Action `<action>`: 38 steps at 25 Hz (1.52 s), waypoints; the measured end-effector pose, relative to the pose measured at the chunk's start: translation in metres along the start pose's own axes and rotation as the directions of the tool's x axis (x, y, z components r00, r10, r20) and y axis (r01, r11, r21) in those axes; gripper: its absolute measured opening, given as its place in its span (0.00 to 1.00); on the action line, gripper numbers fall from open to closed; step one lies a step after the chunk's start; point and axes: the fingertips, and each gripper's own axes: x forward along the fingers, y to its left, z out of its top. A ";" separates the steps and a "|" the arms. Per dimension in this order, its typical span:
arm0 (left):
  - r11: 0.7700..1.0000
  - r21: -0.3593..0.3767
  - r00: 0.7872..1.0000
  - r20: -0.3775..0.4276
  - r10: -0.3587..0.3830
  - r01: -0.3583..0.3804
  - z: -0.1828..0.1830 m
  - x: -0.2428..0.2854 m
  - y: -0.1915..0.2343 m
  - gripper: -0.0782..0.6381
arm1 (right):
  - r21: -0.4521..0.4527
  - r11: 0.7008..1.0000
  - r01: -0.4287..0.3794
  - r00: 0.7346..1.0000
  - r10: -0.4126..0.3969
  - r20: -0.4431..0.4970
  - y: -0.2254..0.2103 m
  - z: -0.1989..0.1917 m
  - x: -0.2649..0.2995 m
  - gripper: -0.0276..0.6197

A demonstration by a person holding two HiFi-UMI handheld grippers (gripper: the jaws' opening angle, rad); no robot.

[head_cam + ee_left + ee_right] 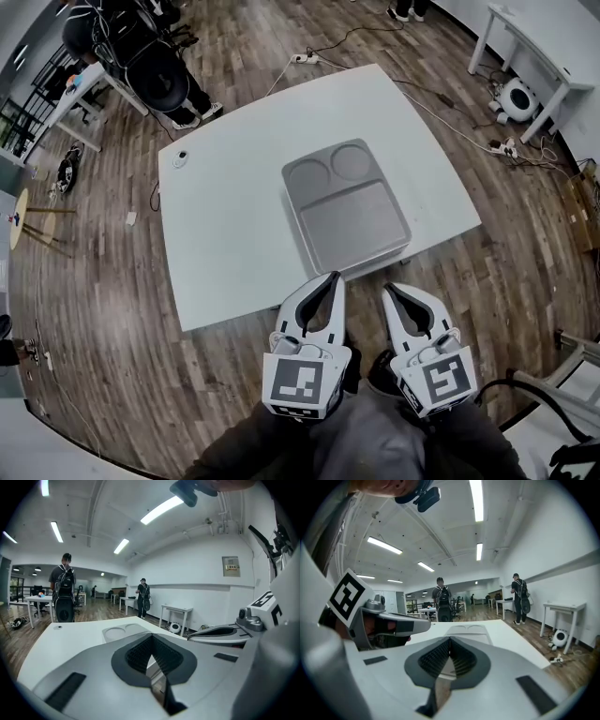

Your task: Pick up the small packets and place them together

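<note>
A grey tray point(349, 225) with two round wells and one large rectangular well lies empty on the white table point(234, 234). I see no small packets in any view. My left gripper point(331, 278) and right gripper point(389, 291) hover side by side just off the table's near edge, pointing at the tray. Both are shut with nothing between their pads. In the left gripper view the left gripper point(151, 637) points across the tray point(119, 632), with the right gripper point(220, 632) beside it. In the right gripper view the right gripper point(450, 639) faces the tray point(467, 630).
A small round white object point(180, 158) sits near the table's far left corner. A person with a backpack point(159, 66) stands beyond the table. Cables and a power strip point(502, 147) lie on the wooden floor at right, near a white bench point(530, 47).
</note>
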 end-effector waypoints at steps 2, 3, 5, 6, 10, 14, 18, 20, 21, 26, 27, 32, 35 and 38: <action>1.000 0.019 1.000 0.001 -0.003 0.003 -0.001 -0.005 -0.014 0.11 | 0.014 1.000 -0.002 1.000 0.002 0.007 -0.002 -0.003 -0.013 0.05; 1.000 0.028 1.000 -0.001 -0.004 0.004 -0.002 -0.008 -0.021 0.11 | 0.022 1.000 -0.005 1.000 0.004 0.012 -0.003 -0.004 -0.019 0.05; 0.999 0.046 1.000 -0.005 -0.003 0.003 -0.003 -0.016 -0.035 0.11 | 0.032 0.999 -0.011 1.000 0.010 0.026 -0.003 -0.005 -0.032 0.05; 0.999 0.054 1.000 -0.005 -0.001 0.002 -0.004 -0.019 -0.042 0.11 | 0.034 0.999 -0.014 0.999 0.013 0.035 -0.003 -0.005 -0.038 0.05; 0.997 0.082 1.000 0.002 0.011 -0.011 -0.002 -0.036 -0.067 0.11 | 0.041 0.999 -0.029 0.997 0.026 0.066 -0.002 -0.005 -0.062 0.05; 0.996 0.088 1.000 -0.001 0.028 -0.028 -0.005 -0.051 -0.085 0.11 | 0.051 0.998 -0.048 0.995 0.043 0.088 0.002 -0.009 -0.083 0.05; 0.994 0.109 1.000 0.007 0.030 -0.031 -0.007 -0.056 -0.093 0.11 | 0.082 0.995 -0.054 0.994 0.046 0.098 0.000 -0.016 -0.091 0.05; 0.992 0.119 0.999 0.012 0.038 -0.039 -0.004 -0.055 -0.086 0.11 | 0.106 0.991 -0.080 0.991 0.068 0.116 0.004 -0.015 -0.087 0.05; 0.991 0.123 0.999 0.014 0.042 -0.043 -0.002 -0.053 -0.081 0.11 | 0.125 0.987 -0.101 0.988 0.086 0.126 0.006 -0.014 -0.083 0.05; 0.986 0.162 0.999 0.029 0.021 -0.026 0.001 -0.029 -0.050 0.11 | 0.259 0.954 -0.148 0.981 0.108 0.160 0.009 -0.034 -0.037 0.05; 0.985 0.170 1.000 0.027 0.004 -0.009 0.000 -0.021 -0.045 0.11 | 0.291 0.945 -0.150 0.981 0.105 0.165 0.008 -0.042 -0.024 0.06; 0.975 0.206 0.996 0.021 -0.091 0.085 -0.008 0.016 -0.026 0.11 | 0.490 0.840 -0.233 0.963 0.129 0.236 0.003 -0.076 0.033 0.21; 0.970 0.223 0.994 0.015 -0.107 0.101 -0.012 0.031 -0.014 0.11 | 0.588 0.772 -0.240 0.959 0.094 0.268 -0.008 -0.093 0.051 0.22; 0.964 0.243 0.994 -0.011 -0.110 0.109 -0.019 0.044 -0.008 0.11 | 0.654 0.722 -0.225 0.961 0.055 0.271 -0.021 -0.105 0.063 0.23</action>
